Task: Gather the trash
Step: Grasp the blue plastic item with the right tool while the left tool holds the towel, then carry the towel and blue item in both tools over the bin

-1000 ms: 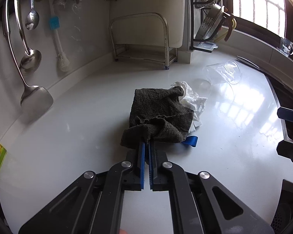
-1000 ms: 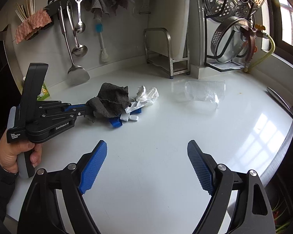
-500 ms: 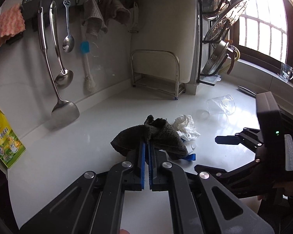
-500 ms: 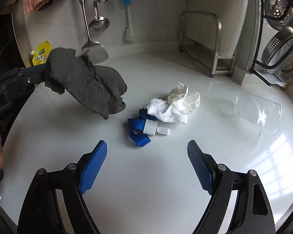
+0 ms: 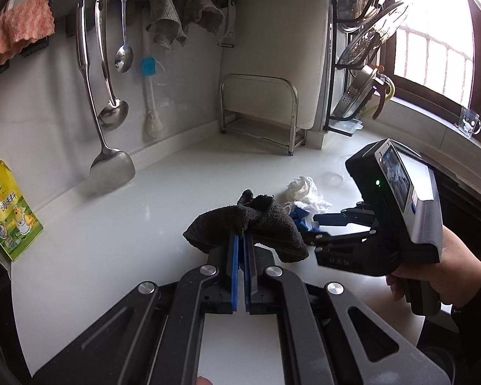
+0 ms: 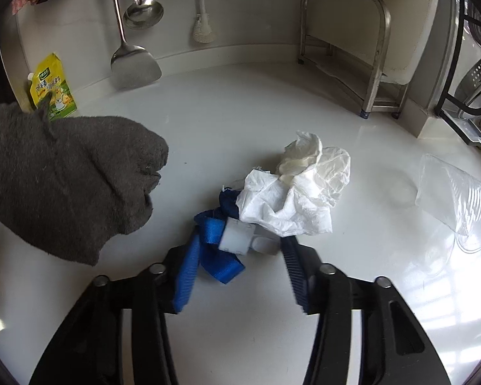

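Observation:
My left gripper (image 5: 240, 240) is shut on a dark grey cloth (image 5: 250, 221), held up off the white counter (image 5: 128, 224). In the right wrist view the cloth (image 6: 67, 176) hangs at the left. My right gripper (image 6: 239, 247) is low over the trash pile and its jaws are closing. A blue strap (image 6: 215, 227) with a white tag (image 6: 237, 239) lies between the fingers, and the pads are not clearly pressing on it. Just beyond lies a crumpled white tissue (image 6: 304, 192). A clear plastic cup (image 6: 455, 199) lies on its side at the right.
A metal rack (image 6: 343, 32) stands at the back against the wall. A spatula (image 6: 134, 64) and ladles hang on the left wall above a yellow-green pouch (image 6: 51, 86). A dish rack (image 5: 362, 73) stands by the window. A person's hand (image 5: 433, 272) grips the right tool.
The left gripper has lifted the dark cloth off the pile, uncovering the strap and tissue. The right gripper has come in low over the strap and its jaws have narrowed.

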Tool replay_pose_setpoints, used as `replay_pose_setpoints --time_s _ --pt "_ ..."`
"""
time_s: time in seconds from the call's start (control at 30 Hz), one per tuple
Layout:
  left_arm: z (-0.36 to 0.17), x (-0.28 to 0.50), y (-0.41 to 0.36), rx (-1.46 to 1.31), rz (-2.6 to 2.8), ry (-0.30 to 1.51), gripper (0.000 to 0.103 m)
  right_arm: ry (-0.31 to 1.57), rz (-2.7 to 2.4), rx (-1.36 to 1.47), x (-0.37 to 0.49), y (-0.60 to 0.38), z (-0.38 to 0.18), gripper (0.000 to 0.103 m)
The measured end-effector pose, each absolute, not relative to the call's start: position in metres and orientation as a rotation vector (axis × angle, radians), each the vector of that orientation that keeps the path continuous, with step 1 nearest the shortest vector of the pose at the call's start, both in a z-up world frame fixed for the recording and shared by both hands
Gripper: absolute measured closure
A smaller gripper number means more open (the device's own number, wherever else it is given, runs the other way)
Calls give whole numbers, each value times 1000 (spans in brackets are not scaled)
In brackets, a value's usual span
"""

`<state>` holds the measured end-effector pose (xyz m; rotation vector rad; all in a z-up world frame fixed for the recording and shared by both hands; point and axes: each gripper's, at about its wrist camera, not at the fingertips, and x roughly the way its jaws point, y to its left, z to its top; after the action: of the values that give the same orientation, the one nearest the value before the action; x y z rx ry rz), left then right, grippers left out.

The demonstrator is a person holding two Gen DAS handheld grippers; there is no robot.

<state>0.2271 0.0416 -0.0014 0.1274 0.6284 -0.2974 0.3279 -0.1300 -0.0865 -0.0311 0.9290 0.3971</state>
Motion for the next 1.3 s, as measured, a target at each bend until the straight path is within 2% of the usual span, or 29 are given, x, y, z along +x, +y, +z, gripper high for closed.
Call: replay_pose_setpoints --time_s 0.17,0.6,1.3 --pt "6 218 41 115 -305 613 100 919 460 -2 308 -136 -83 67" --pt "43 168 30 139 -298 562 100 793 492 -32 213 -136 -19 67" --pt "54 30 -3 137 -365 550 100 638 417 -36 14 -181 36 67"
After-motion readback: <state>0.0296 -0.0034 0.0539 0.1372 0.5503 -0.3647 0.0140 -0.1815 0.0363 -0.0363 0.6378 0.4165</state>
